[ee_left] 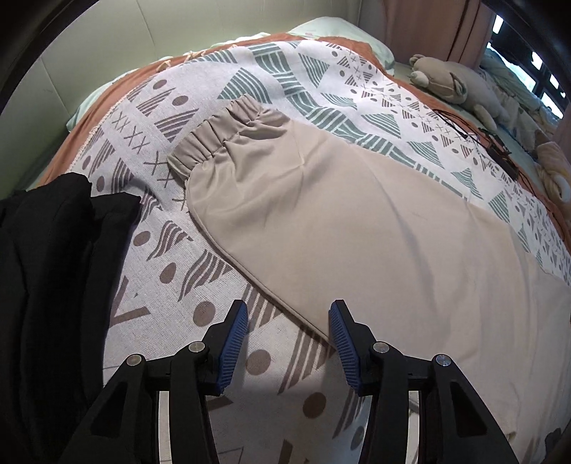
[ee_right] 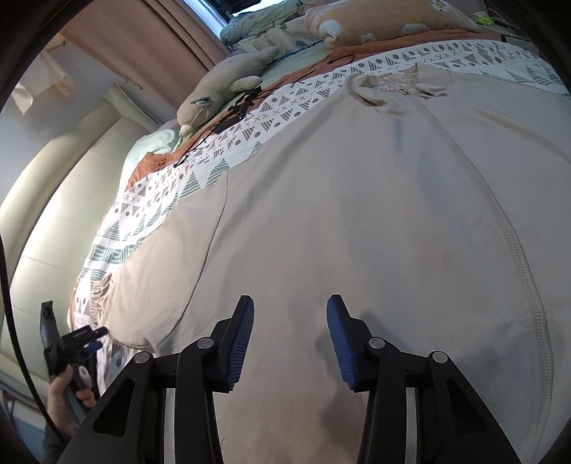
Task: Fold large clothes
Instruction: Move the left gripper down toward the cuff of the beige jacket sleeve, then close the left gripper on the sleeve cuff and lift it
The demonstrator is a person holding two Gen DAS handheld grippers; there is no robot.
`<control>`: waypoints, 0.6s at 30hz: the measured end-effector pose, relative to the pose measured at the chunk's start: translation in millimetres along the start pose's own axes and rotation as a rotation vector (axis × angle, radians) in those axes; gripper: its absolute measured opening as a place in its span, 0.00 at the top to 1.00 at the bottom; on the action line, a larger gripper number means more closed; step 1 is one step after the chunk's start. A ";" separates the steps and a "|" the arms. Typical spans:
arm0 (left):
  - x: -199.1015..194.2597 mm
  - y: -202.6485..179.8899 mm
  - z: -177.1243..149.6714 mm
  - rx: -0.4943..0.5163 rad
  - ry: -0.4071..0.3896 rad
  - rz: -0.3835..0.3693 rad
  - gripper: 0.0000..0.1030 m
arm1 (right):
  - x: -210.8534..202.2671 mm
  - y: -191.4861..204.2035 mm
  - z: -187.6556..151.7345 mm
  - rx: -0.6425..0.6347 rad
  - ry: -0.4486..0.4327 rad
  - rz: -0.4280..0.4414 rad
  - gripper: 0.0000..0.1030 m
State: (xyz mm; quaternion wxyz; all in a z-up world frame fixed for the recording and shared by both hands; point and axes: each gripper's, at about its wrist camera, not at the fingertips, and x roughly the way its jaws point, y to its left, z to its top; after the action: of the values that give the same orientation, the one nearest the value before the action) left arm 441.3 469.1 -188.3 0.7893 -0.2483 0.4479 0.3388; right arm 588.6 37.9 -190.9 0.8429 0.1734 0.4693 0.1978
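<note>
A beige zip-up jacket (ee_right: 357,200) lies spread flat on a patterned blanket (ee_left: 171,250). Its left sleeve (ee_left: 321,200) stretches out, ending in an elastic cuff (ee_left: 210,135). The zipper (ee_right: 514,250) runs down the front to the collar (ee_right: 378,96). My left gripper (ee_left: 288,314) is open and empty, just above the sleeve's lower edge. My right gripper (ee_right: 291,307) is open and empty, above the jacket's body near the armpit. The left gripper also shows in the right wrist view (ee_right: 82,339), held in a hand at lower left.
A black garment (ee_left: 53,267) lies at the left on the blanket. A grey plush toy (ee_left: 453,82) and black cables (ee_left: 496,146) lie at the far side. A padded headboard (ee_right: 53,200) borders the bed. Pillows (ee_right: 385,21) and curtains (ee_right: 153,39) stand beyond.
</note>
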 end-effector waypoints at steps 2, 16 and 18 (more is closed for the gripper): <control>9.2 2.1 1.8 -0.020 0.012 0.000 0.51 | 4.3 -1.9 0.7 0.016 0.012 0.009 0.59; 6.7 30.7 13.7 -0.128 -0.081 -0.144 0.98 | 20.9 24.8 -10.0 0.006 0.042 0.176 0.88; -8.0 28.4 18.3 -0.113 -0.114 -0.175 0.98 | 24.6 28.1 -12.7 0.010 0.052 0.197 0.89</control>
State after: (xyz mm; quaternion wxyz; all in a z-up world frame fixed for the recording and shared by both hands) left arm 426.6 497.7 -175.1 0.8248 -0.3109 0.3589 0.3069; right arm 584.8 75.7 -201.7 0.8060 0.2177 0.4728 0.2819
